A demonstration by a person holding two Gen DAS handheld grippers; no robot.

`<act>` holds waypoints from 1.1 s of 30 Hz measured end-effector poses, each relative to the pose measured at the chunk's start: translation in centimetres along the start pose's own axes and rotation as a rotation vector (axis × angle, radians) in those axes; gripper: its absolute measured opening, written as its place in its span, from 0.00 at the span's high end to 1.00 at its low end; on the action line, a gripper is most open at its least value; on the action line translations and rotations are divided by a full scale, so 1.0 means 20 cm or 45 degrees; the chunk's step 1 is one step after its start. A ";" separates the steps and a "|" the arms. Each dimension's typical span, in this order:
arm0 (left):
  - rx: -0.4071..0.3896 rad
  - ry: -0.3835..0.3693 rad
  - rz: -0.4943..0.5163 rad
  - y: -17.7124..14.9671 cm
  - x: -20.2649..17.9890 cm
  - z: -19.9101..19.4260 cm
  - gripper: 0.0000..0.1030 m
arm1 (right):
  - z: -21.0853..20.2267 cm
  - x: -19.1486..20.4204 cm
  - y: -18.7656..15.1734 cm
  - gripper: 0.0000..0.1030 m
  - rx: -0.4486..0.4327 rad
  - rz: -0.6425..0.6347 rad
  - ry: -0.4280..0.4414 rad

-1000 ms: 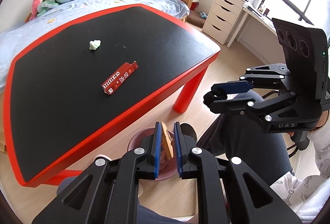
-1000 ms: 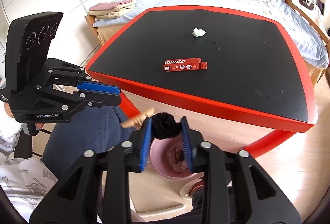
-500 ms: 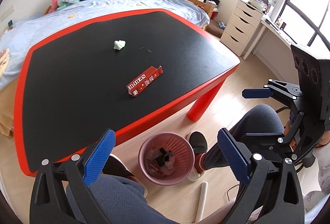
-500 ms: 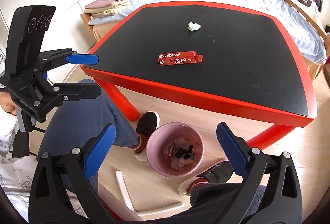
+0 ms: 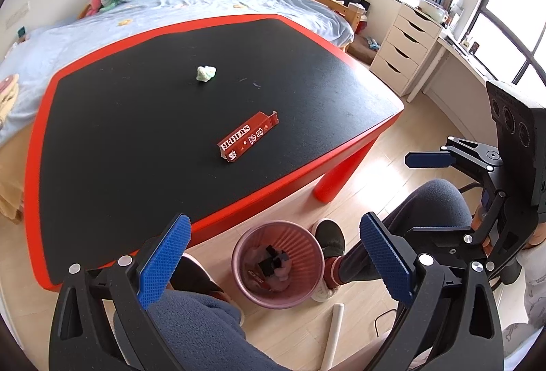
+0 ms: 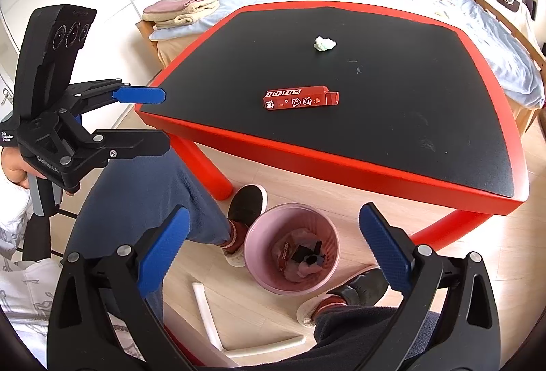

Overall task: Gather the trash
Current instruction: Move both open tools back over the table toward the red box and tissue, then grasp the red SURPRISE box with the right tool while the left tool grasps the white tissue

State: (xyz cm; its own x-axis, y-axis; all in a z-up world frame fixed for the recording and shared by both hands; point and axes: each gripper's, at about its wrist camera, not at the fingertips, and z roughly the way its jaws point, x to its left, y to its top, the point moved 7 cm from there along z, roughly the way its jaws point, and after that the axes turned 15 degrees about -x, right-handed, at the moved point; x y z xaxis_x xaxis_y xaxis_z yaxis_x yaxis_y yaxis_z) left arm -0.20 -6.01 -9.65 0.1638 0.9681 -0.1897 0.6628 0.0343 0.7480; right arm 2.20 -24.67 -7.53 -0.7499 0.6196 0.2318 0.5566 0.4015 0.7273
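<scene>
left gripper (image 5: 274,261): jaws just spread, empty, above pink bin (image 5: 278,297)
right gripper (image 6: 273,255): same
dropped scraps: now in bin
remaining: red box (image 5: 248,136), crumpled wad (image 5: 205,73) on table (image 5: 102,132) beyond bin

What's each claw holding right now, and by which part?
Nothing. Left claw and right claw both gape empty above the pink bin.

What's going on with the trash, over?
Both claws, left claw and right claw, open and empty above pink bin. Red box and crumpled wad left on table. Nothing in the way.
</scene>
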 end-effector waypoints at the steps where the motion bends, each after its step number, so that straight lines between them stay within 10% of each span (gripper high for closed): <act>1: 0.000 0.003 -0.002 0.01 0.01 0.00 0.07 | 0.01 0.00 0.01 0.05 0.001 -0.004 0.002; 33: 0.095 -0.007 0.066 0.44 0.43 0.67 0.07 | 0.64 -0.21 0.44 0.05 0.121 -0.526 0.311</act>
State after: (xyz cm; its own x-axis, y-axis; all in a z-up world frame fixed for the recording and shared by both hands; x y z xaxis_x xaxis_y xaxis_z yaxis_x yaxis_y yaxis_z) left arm 16.79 -0.80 -13.28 0.2030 0.9667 -0.1558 0.7058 -0.0341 0.7076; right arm 14.73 -15.18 -10.37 -0.9705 0.2241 0.0894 0.2168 0.6475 0.7306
